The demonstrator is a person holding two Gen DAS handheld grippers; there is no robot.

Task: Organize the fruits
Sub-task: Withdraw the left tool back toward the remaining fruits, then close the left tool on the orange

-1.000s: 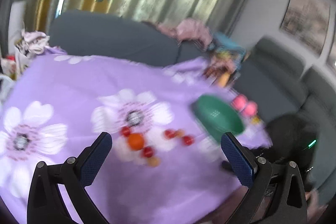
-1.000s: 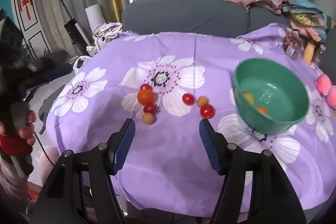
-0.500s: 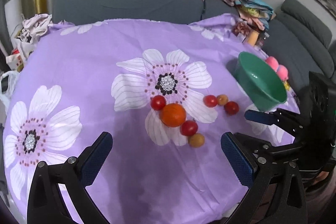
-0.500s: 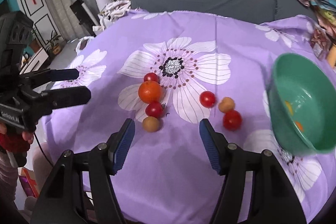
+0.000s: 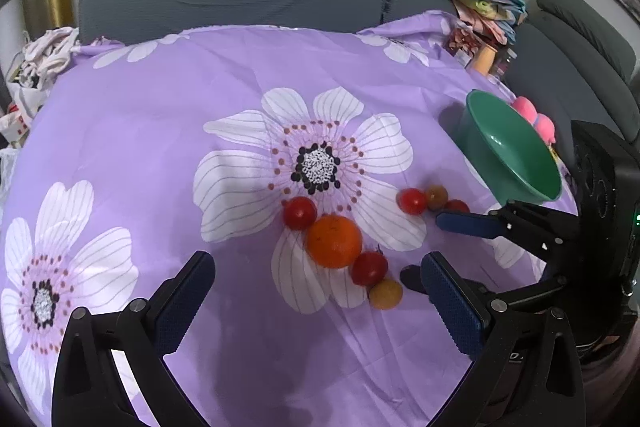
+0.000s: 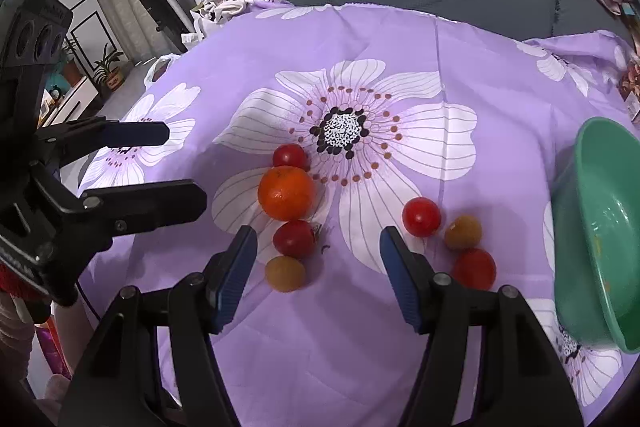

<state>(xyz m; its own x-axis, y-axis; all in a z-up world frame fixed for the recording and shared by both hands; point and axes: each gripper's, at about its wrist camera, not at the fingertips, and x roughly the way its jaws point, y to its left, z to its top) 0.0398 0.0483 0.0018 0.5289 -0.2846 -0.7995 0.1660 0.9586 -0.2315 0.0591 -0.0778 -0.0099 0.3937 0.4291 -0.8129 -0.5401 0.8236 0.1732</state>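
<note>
Right gripper [image 6: 318,267] fingers spread, nothing between the pads, hovering low over the near fruit; a small dark-red cherry tomato [image 6: 294,238] and a small yellow-brown round fruit [image 6: 285,273] sit just ahead of the left-hand finger. Left gripper [image 5: 320,301] fingers released too, wide apart, empty, pointed down at the same cluster from the other side.

Fruit all loose on the purple floral cloth over the tabletop [image 6: 400,39]: one big orange tangerine [image 6: 286,193] touching a red cherry tomato [image 6: 290,155] behind it and the dark-red one in front. Second group further right: bright red cherry tomato [image 6: 421,217], yellow-brown round fruit [image 6: 463,232], another red tomato [image 6: 474,268], close together. Green plastic bowl [image 6: 592,227] at the right edge of the cloth, near that second group; contents hard to make out.

Step, as judged: approach before a pick, nothing grasped yet. Next move likely needs one gripper lowered to straddle a single fruit, then closed gently, since the round fruits touch and could roll, then a carry to the bowl.
</note>
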